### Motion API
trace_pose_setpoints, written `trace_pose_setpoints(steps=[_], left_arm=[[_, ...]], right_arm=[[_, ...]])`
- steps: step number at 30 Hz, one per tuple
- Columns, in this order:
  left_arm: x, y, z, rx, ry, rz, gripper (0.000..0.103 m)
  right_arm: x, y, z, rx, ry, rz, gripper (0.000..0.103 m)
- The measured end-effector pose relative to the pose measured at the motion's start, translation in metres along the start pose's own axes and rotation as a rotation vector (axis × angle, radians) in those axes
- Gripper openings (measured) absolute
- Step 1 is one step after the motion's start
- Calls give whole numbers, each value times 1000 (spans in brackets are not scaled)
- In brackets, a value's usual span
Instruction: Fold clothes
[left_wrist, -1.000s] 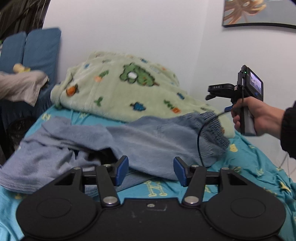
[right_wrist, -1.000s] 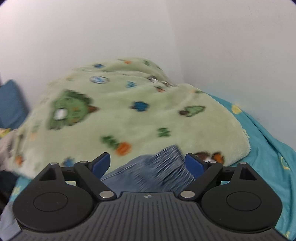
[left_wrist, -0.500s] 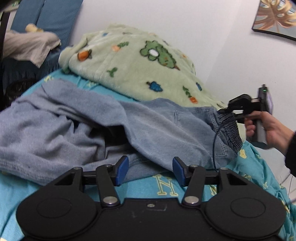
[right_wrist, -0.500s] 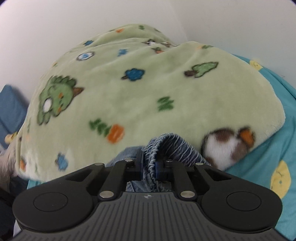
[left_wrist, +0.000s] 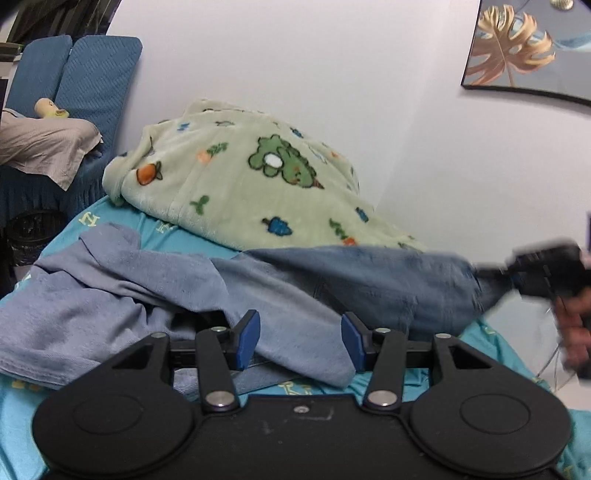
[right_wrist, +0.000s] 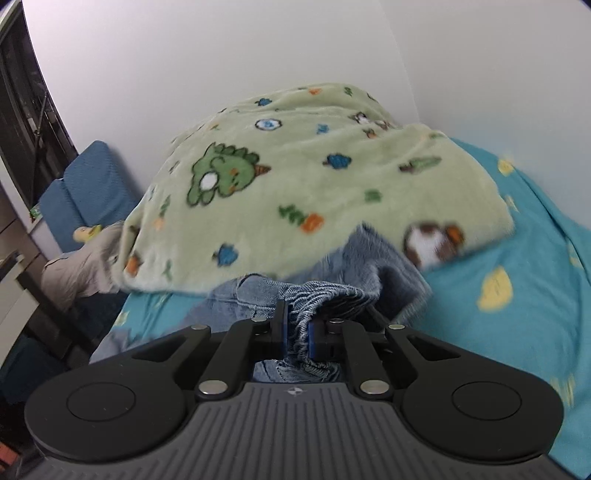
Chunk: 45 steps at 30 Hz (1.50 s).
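Note:
Blue denim trousers (left_wrist: 376, 284) lie on the teal bed sheet (left_wrist: 491, 343), stretched to the right. My right gripper (right_wrist: 298, 334) is shut on the gathered elastic waistband of the trousers (right_wrist: 325, 295) and holds it lifted; it shows blurred at the right edge of the left wrist view (left_wrist: 495, 275). A crumpled pale blue garment (left_wrist: 96, 295) lies left of and partly over the trousers. My left gripper (left_wrist: 300, 341) is open and empty, low over the near edge of the pale blue cloth.
A pale green dinosaur-print fleece blanket (left_wrist: 243, 184) is heaped at the back by the white wall. A blue chair (left_wrist: 77, 92) with beige cloth (left_wrist: 40, 147) stands at the far left. A framed leaf picture (left_wrist: 524, 48) hangs upper right.
My right gripper closed on the trousers' waistband and pulled it up and to the right, stretching the denim. My left gripper stayed open and dropped closer to the pale blue cloth.

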<state>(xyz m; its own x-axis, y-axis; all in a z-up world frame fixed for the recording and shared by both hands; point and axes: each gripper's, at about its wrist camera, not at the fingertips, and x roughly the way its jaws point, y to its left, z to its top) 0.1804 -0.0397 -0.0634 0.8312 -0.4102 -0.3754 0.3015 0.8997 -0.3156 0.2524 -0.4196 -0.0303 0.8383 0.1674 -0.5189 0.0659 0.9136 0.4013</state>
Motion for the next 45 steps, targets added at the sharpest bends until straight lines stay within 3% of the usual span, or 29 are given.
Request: trace_pose_setpoints(steps=[5, 9, 14, 22, 26, 28, 29, 32, 36, 38, 42, 44, 45], left_arm=[[-11, 1, 4, -8, -16, -16, 45], [-15, -2, 2, 11, -24, -18, 45], [-17, -5, 1, 25, -20, -27, 47], [-21, -4, -3, -3, 5, -28, 49], [-29, -2, -5, -24, 14, -21, 50], [-30, -2, -6, -38, 22, -16, 50], [-30, -2, -6, -43, 21, -14, 50], [-27, -2, -7, -52, 18, 0, 51], [-18, 0, -11, -60, 27, 29, 51], [-11, 3, -13, -72, 35, 22, 54], [3, 4, -18, -74, 35, 10, 56], [8, 4, -20, -68, 48, 23, 56], [11, 4, -22, -64, 54, 30, 56]], right_arm=[[-42, -17, -48, 67, 36, -40, 11], [-40, -42, -90, 195, 90, -99, 12], [-31, -50, -114, 268, 121, -149, 21], [-77, -39, -141, 465, -22, -201, 54], [-82, -34, -147, 570, -15, -141, 66], [-81, -31, -150, 630, -25, -86, 86], [-79, -30, -152, 656, -29, -54, 90], [-64, -28, -159, 715, -19, 20, 91], [-32, -39, -166, 817, 25, 1, 91], [-25, -52, -168, 948, 8, -3, 91], [-20, -68, -165, 1067, -51, 4, 91], [-16, -73, -164, 1066, -40, -13, 87], [-15, -75, -164, 1062, -29, -28, 77]])
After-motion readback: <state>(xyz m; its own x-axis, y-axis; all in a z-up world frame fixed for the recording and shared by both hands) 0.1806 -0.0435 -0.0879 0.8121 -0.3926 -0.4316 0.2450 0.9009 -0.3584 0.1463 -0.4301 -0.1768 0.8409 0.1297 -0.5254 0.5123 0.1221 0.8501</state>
